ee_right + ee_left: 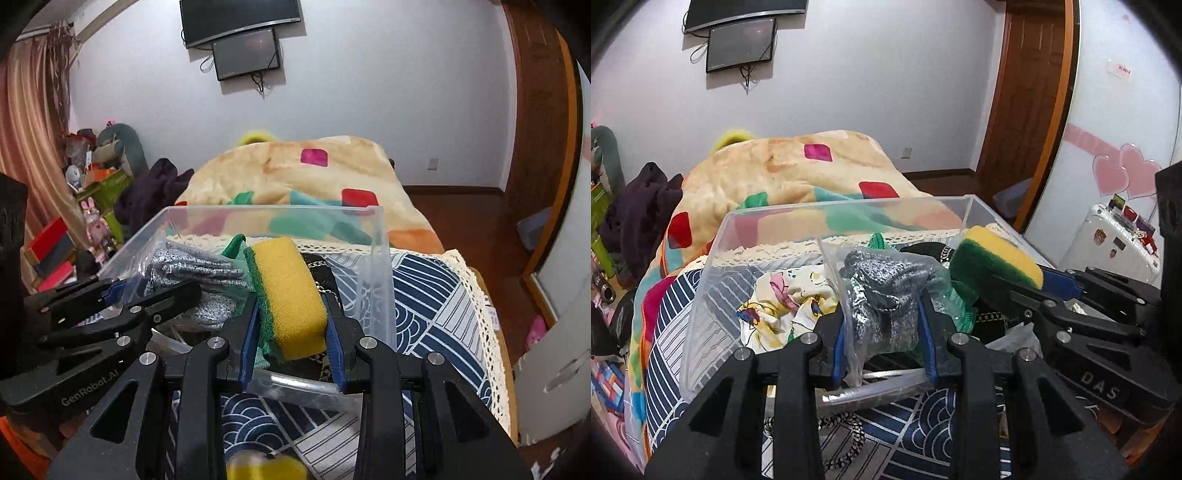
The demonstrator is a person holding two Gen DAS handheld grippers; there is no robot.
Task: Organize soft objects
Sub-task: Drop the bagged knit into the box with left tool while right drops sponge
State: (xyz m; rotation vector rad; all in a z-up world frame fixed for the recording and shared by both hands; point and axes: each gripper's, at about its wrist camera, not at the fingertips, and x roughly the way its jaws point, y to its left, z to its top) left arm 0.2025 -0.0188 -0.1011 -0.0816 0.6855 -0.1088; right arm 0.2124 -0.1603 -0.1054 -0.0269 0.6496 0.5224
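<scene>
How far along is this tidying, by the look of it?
Partly done, it seems. A printed cloth already lies in the clear bin's left section. In hand: the left hand-held gripper grips bagged grey gloves, and the right hand-held gripper grips a sponge, both over the bin's right section. Left: releasing both. A second yellow sponge seems to wait at the right view's bottom edge.

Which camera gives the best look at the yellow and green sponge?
The right wrist view: the sponge sits centred between the right gripper fingers, showing its yellow foam and green scrubbing layer. The left wrist view shows the sponge only off to one side, partly hidden, above the clear box.
</scene>
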